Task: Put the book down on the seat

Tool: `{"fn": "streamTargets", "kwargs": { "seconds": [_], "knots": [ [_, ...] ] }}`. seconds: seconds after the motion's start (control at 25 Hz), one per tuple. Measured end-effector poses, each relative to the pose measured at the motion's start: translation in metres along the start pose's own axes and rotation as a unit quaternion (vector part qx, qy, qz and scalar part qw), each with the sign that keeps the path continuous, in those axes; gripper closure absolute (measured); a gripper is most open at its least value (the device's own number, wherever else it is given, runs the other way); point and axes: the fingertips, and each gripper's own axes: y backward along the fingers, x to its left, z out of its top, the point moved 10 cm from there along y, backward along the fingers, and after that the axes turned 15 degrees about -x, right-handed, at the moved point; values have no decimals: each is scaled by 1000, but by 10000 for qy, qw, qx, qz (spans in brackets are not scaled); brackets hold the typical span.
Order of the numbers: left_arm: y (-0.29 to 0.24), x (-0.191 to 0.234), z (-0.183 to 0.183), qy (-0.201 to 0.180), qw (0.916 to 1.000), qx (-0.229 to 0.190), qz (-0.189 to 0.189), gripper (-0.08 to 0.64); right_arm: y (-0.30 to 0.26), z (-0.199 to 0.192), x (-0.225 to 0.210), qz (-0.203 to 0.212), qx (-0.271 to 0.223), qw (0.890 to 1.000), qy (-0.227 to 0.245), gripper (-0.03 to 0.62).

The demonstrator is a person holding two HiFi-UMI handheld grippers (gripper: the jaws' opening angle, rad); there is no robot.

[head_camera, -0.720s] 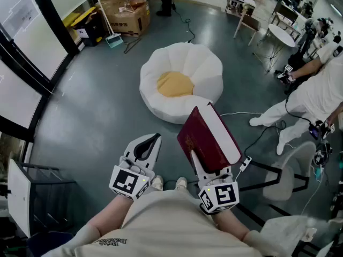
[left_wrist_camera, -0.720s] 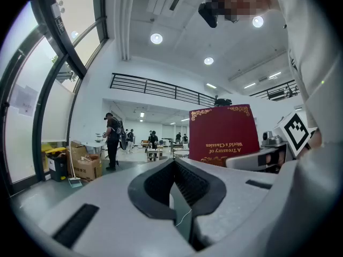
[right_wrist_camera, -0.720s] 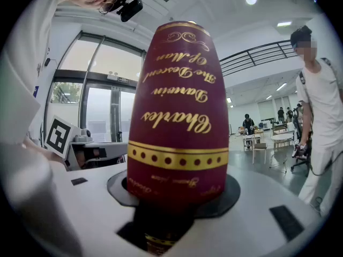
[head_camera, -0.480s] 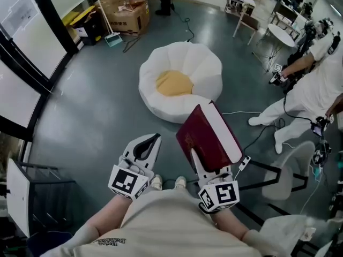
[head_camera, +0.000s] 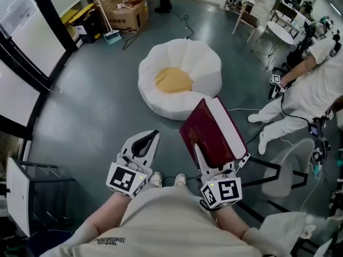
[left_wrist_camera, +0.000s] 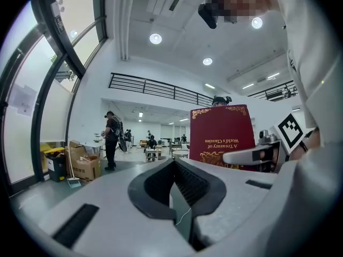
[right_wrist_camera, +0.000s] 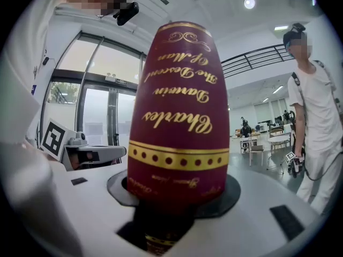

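You are carrying the thick dark-red hardback book with gold lettering (head_camera: 211, 135) by its near end, with the right tool (head_camera: 207, 162) clamping across both covers so the pages are staying shut and the book is jutting forward, ready to be lowered. It is hanging above the grey floor (head_camera: 96, 106), well short of the white petal-shaped cushion seat with the yellow centre (head_camera: 201, 63) ahead. Your left tool (head_camera: 143, 143) is riding alongside with jaws pressed together and empty, leaving the load to one hand
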Motion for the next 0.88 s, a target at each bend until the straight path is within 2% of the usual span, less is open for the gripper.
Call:
{"fn": "streamTargets", "kwargs": {
  "seconds": [0.36,0.48,0.72,0.88],
  "knots": [
    [2,-14,-5,-2,9999,46,93,555,10,0,-10,110,23,9999,3,368],
    [5,-14,-3,9,9999,-65,134,555,10,0,-10,146,33,9999,5,368],
    [-9,-49,-9,2,9999,-95,140,555,29,2,-39,290,40,9996,-38,368],
    [-6,-44,-6,26,9999,-114,88,555,23,3,-32,349,89,9993,-59,368]
  ]
}}
